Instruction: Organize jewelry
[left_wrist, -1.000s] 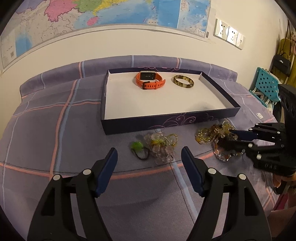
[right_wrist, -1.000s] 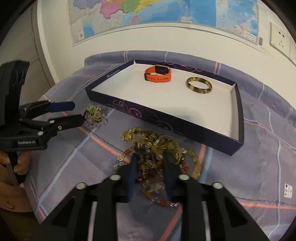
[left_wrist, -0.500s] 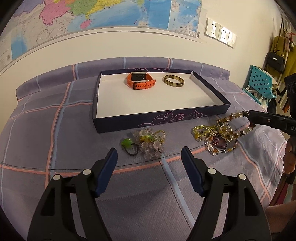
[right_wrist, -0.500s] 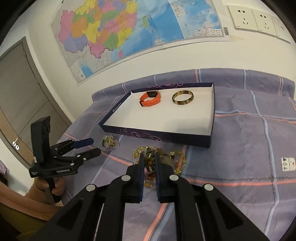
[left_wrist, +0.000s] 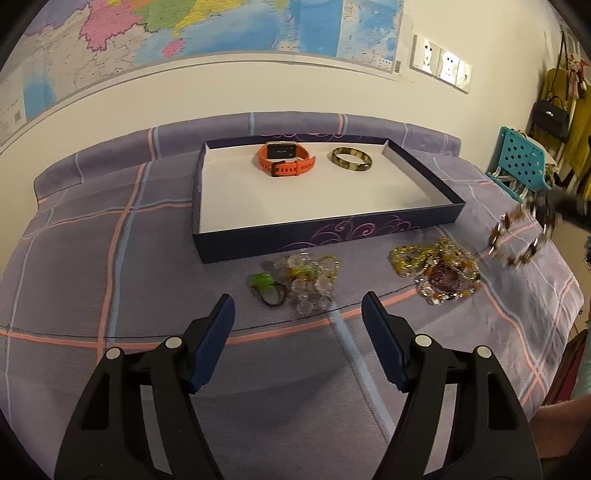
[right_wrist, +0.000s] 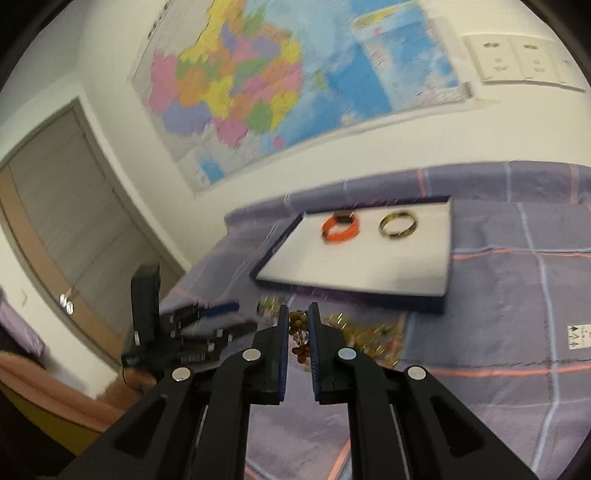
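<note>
Bead bracelet (left_wrist: 521, 240) is pinched in the right gripper (right_wrist: 297, 325), jaws nearly closed on it; it hangs clear of the bed (left_wrist: 110, 258), blurred in both views. In the right wrist view a few beads (right_wrist: 299, 338) show between and just below the fingers. Judged step: carry phase of one piece toward the tray (left_wrist: 236, 247).

Tray sits ahead of the right gripper and slightly to its right, beyond the bead pile (left_wrist: 436, 269). Already in it, at the far side: orange watch (left_wrist: 286, 159) and bangle (left_wrist: 351, 159), side by side, apart. Near half of the tray floor is bare.

Left gripper (left_wrist: 297, 308) is held wide open, nothing in it, low over the bed. Just ahead of it: clear-bead cluster (left_wrist: 310, 278) with a green hair tie (left_wrist: 266, 286) at its left, touching or nearly so.

Next move likely calls for the bracelet to be brought over the near tray wall, lowered, then released. Risk: the dangling loop could catch on the wall or drag the pile.
</note>
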